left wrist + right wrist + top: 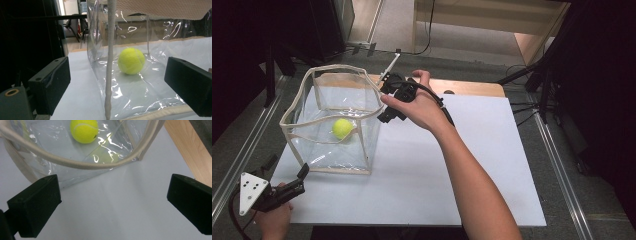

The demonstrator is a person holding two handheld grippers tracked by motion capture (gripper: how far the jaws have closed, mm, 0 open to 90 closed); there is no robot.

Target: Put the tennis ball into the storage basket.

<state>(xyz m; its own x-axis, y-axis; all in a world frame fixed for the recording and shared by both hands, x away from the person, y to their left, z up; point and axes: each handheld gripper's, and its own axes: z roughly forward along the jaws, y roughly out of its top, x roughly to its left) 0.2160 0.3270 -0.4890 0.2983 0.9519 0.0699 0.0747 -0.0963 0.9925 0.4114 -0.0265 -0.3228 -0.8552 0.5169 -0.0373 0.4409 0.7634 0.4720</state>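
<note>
White desk [452,165] fills the high view; a clear bin [332,122] stands at its left with the ball [342,128] on the bin's floor. Right claw [388,102] hangs released by the bin's right rim, nearer the ball than the left claw [302,175] at lower left. Left claw view: jaws apart, ball [131,60] ahead behind the bin's wall. Right claw view: jaws wide and empty, ball [84,130] at top, inside the rim.

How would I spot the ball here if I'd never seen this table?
Start at the white table and find the clear plastic box with cream edging on its left side. The tennis ball lies on the box's floor, the one bright yellow-green, fuzzy, round thing among see-through walls and black tools.
</note>
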